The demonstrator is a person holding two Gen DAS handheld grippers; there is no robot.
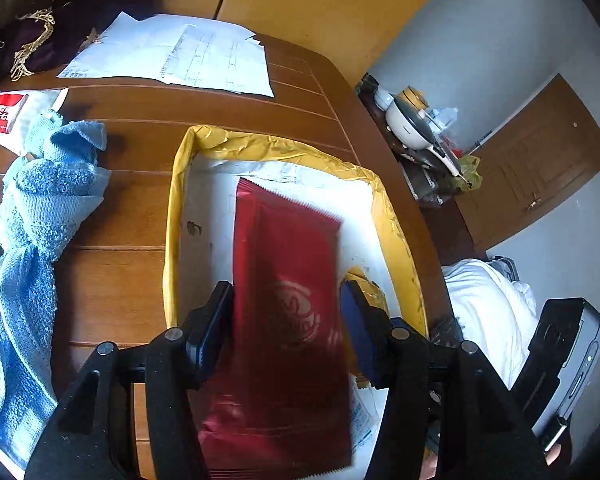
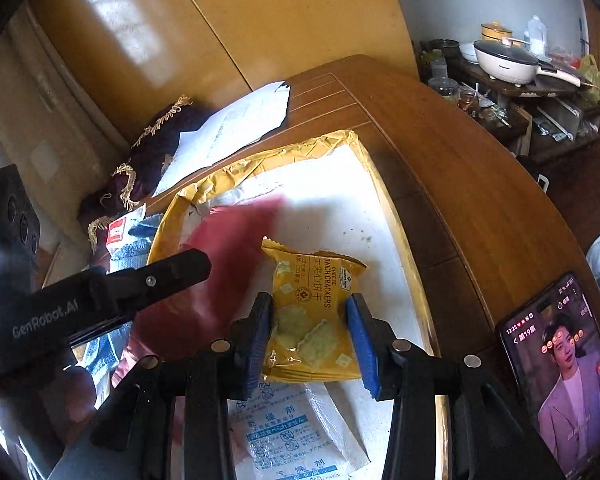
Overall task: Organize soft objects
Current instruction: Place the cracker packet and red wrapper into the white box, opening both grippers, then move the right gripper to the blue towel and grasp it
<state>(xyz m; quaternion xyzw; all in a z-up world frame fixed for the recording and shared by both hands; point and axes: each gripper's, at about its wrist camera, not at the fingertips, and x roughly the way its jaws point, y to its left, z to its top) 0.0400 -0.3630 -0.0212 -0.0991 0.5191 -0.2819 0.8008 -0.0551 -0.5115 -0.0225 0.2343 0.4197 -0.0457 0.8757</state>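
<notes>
Crackers [image 2: 314,312] lie in the tray [image 2: 396,216], lengthwise straight ahead between my right fingers [image 2: 310,336], which stand wide at its sides; whether they touch I cannot tell. My left fingers [image 1: 286,332] are apart around a red packet [image 1: 288,280], blurred over the tray; a grip is unclear. A towel [image 1: 40,216] waits on the table [image 1: 140,120] left. The packet's near end is cut off.

Two close wrist views down onto one shared yellow-rimmed tray [image 1: 176,208].
</notes>
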